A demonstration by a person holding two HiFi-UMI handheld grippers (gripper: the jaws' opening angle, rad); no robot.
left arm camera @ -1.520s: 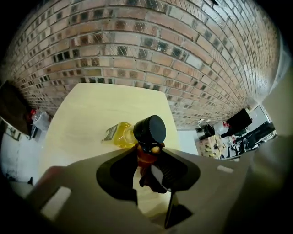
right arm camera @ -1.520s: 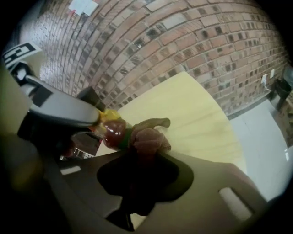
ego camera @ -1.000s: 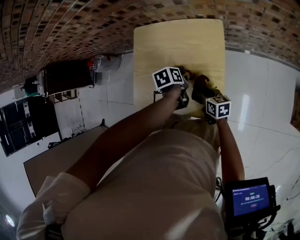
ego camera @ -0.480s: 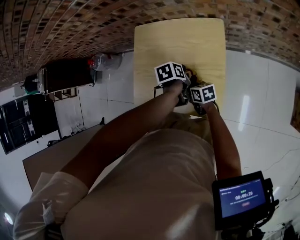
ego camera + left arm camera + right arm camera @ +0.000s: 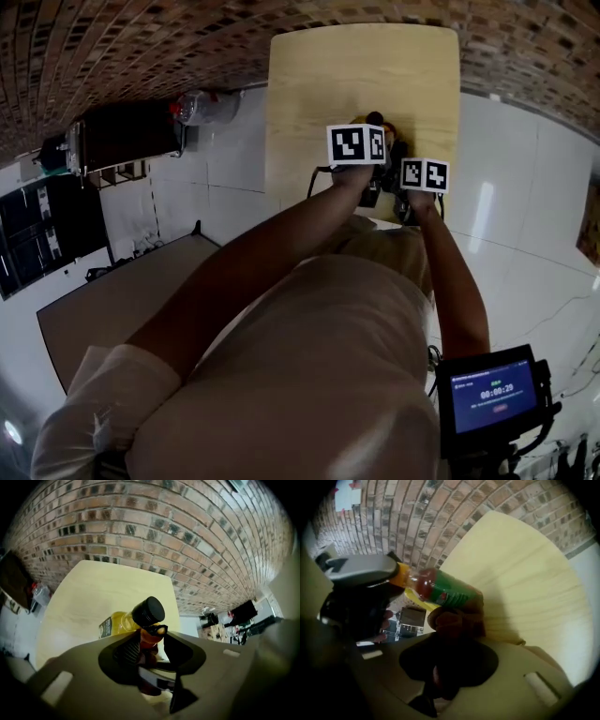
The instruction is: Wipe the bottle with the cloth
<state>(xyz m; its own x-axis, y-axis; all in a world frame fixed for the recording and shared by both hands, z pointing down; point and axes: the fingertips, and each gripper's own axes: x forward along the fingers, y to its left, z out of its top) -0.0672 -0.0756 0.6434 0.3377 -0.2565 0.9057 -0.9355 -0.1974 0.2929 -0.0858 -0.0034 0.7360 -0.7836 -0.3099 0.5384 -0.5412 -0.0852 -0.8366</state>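
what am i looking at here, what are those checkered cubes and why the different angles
No robot here: a person holds a claw tool in each hand. The checkered cubes are parts of those claws. The top-down picture comes from a camera on the person's head; the other two come from cameras riding on each claw, looking along its jaws. Below is a pale wooden table. The left claw grips a bottle of yellow liquid near its black cap, holding it tilted; its jaws have just been opening slightly, with the bottle between them. The right claw pinches a dark reddish cloth that seems pressed against the bottle's green label.
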